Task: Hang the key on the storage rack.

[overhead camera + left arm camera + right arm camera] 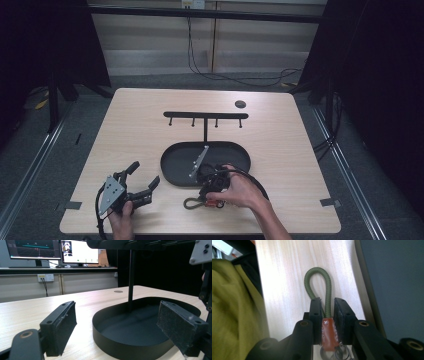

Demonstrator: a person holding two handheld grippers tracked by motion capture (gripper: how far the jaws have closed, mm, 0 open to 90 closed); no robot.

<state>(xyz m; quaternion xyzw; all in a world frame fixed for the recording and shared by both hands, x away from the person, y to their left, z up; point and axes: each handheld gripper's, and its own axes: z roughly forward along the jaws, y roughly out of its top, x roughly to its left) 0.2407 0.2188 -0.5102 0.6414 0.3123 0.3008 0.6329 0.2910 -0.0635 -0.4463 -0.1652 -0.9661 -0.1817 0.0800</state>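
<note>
A green cord loop with a brown leather tab and a metal ring lies on the wooden table. My right gripper is shut on the cord just above the tab; from above the loop pokes out left of the right gripper, near the table's front edge. My left gripper rests open at the front left, holding nothing. In the left gripper view its jaws frame the near wall of the black oval tray.
The black oval tray carries an upright post with a crossbar of several hooks. A silver metal piece lies in the tray. A small black disc sits at the back right. Yellow-green cloth shows beside the right gripper.
</note>
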